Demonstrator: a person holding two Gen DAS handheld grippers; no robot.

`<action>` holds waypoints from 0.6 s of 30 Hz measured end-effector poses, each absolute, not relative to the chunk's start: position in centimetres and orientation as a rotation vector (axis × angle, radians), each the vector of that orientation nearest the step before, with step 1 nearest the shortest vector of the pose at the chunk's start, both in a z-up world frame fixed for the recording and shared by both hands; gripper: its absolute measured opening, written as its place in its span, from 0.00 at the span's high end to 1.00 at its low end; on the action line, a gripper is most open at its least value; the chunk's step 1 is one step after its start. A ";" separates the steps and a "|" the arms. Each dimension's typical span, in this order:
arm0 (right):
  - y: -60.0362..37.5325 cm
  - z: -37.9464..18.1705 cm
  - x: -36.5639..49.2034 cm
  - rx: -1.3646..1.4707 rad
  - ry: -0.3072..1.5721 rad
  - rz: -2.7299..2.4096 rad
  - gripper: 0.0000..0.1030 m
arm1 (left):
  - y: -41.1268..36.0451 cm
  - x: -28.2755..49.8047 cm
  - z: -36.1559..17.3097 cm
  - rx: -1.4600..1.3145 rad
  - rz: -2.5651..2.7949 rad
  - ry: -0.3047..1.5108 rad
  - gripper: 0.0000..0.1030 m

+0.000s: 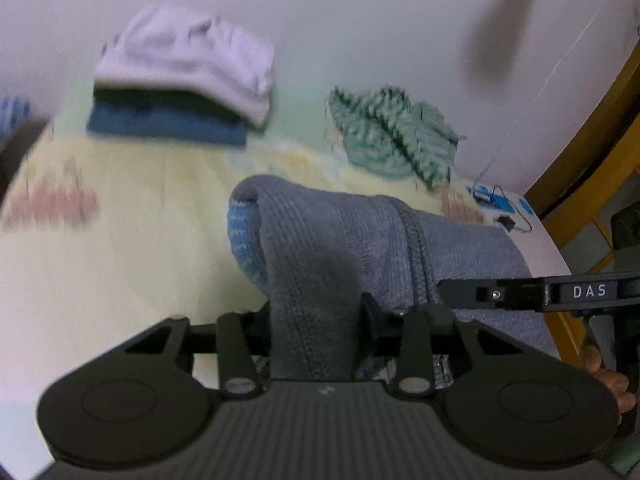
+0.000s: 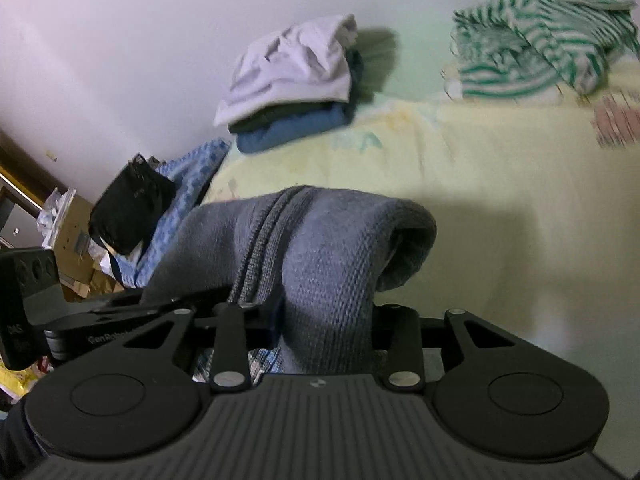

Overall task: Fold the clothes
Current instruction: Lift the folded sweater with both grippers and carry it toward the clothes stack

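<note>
1. Gripping a bunched fold of the grey-blue knitted garment, the left gripper has its jaws partly closed on the cloth.
2. Right gripper likewise pinches the same garment, which is draped between both above the pale yellow patterned bedsheet.
3. Behind lie a folded stack topped by a white cloth and a crumpled green-and-white striped garment.
</note>
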State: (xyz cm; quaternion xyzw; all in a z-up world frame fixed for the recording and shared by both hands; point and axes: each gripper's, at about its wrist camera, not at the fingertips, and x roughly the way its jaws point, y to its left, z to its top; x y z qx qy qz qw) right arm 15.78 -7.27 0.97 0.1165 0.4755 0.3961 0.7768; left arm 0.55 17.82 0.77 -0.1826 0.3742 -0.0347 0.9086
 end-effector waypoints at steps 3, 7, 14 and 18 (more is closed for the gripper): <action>-5.0 4.0 18.3 0.273 0.988 0.871 0.63 | 20.6 3.3 4.2 -0.339 -0.062 0.732 0.64; -1.1 7.9 22.2 0.258 0.906 0.894 0.63 | 24.0 7.2 8.9 -0.252 -0.029 0.663 0.64; 5.7 11.3 27.1 0.221 0.809 0.887 0.63 | 29.3 12.6 12.1 -0.185 0.038 0.625 0.64; 9.3 12.5 29.0 0.193 0.748 0.874 0.63 | 32.3 15.7 13.0 -0.188 0.094 0.606 0.64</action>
